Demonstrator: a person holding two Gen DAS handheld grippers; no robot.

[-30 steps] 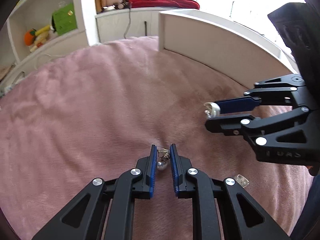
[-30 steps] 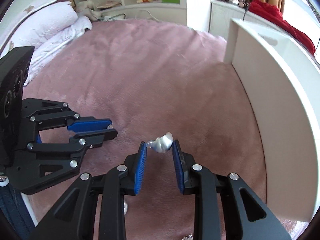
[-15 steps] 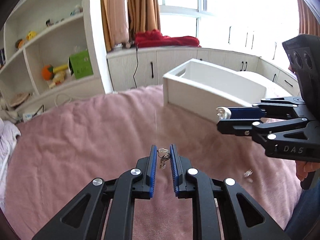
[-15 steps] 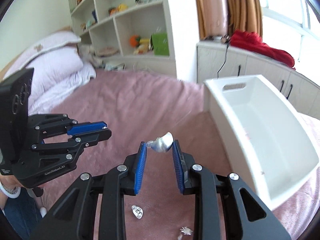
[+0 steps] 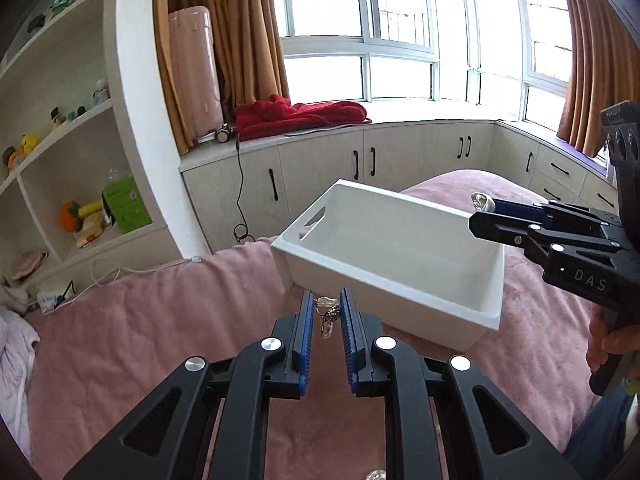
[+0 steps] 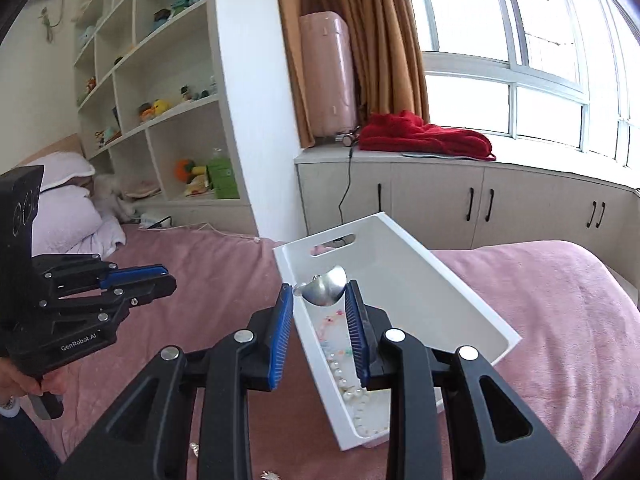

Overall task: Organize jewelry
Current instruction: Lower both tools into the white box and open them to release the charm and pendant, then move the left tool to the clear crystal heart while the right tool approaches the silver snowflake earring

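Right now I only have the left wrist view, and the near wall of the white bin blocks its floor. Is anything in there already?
Observer: Yes. The right wrist view shows a pearl strand lying on the floor of the white bin.
Operator: Only pearls?
Observer: No. Some pink beads lie further along the floor, past the pearls.
Operator: From here I can only see a shiny tip in the other tool. What is it?
Observer: The right hand-held gripper is shut on a silver curved piece, shaped like a shallow shell.
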